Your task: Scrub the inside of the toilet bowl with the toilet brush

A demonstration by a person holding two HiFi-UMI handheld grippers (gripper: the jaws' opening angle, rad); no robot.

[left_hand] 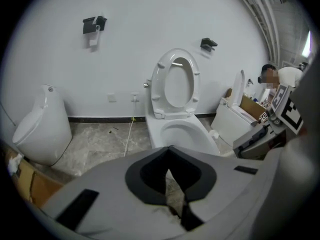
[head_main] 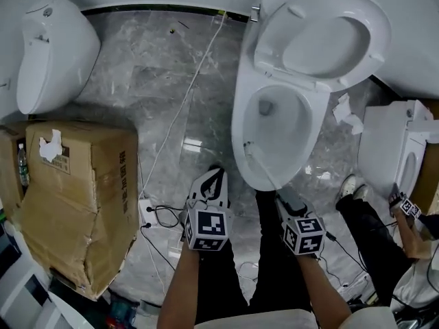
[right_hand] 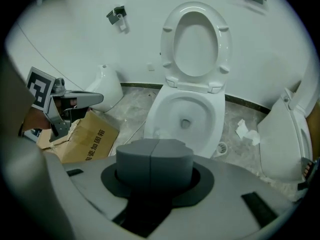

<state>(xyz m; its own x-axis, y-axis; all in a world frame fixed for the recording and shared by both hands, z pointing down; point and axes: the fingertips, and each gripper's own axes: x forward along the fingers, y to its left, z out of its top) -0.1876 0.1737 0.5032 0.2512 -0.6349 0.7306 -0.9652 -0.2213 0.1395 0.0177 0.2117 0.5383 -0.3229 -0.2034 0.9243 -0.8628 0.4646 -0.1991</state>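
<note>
Closest to me are the two grippers, low in the head view over a dark-trousered person's legs. The left gripper (head_main: 215,178) hangs over the marble floor (head_main: 158,81), just beside the front of the toilet bowl (head_main: 237,125). Its black fingers (head_main: 208,187) are clenched tip to tip with nothing between them; in the left gripper view only a thin slit of floor shows behind them.

The right gripper (head_main: 287,196) is grasping the toilet brush (head_main: 261,168). The white handle runs from its fingers over the bowl's front rim and into the bowl. The far end sits at the left inner wall, though I cannot tell whether it touches. In the right gripper view the grey fingers (right_hand: 154,161) look pressed together and hide the handle, and the open bowl lies straight ahead.

The toilet seat (head_main: 336,36) stands lifted against the wall. A cardboard box (head_main: 82,190) sits to the left near a urinal (head_main: 51,53). Crumpled paper (head_main: 346,115) lies right of the bowl, beside a second toilet (head_main: 387,142).
</note>
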